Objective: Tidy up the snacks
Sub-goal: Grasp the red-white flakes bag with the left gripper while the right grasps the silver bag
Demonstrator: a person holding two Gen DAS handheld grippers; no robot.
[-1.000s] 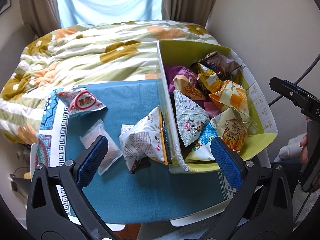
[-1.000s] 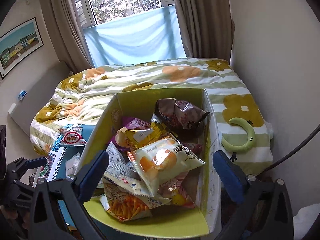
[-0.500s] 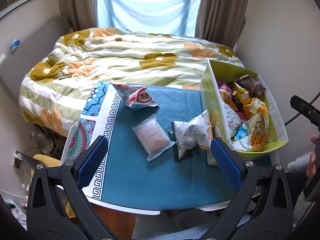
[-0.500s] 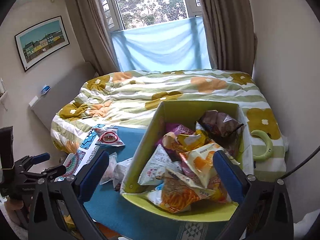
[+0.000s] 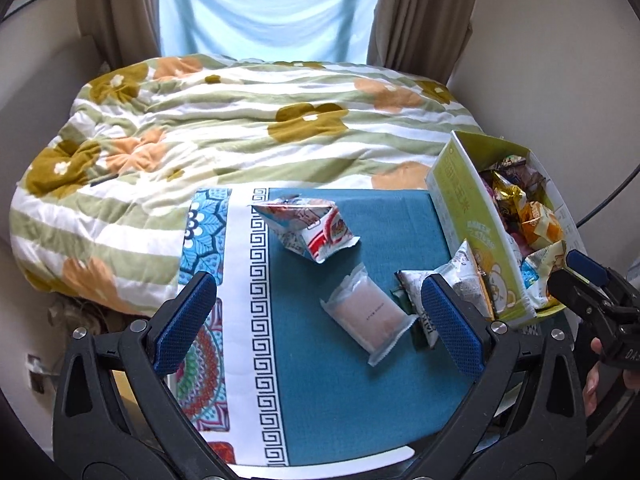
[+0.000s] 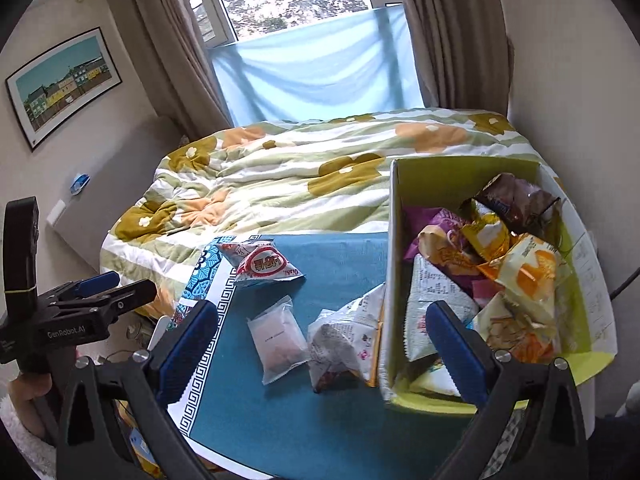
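Note:
A green cardboard box (image 5: 468, 216) (image 6: 396, 264) full of snack bags stands at the table's right. Three snacks lie on the teal cloth: a red-and-white bag (image 5: 310, 226) (image 6: 264, 266) at the back, a clear pink packet (image 5: 368, 314) (image 6: 278, 338) in the middle, and a white printed bag (image 5: 454, 280) (image 6: 346, 342) leaning against the box's left wall. My left gripper (image 5: 320, 326) is open and empty, above the table's front. My right gripper (image 6: 324, 344) is open and empty, above the white bag and the box's near corner.
A bed with a green striped floral quilt (image 5: 240, 132) lies behind the table. The teal cloth (image 5: 332, 392) has a white patterned border (image 5: 248, 300) on the left. The wall is close to the right of the box. The window and curtains are at the back.
Both grippers have pulled back and shifted left from over the box. All three loose snacks and the cloth's left border have come into view. Both stay open; no snack has moved.

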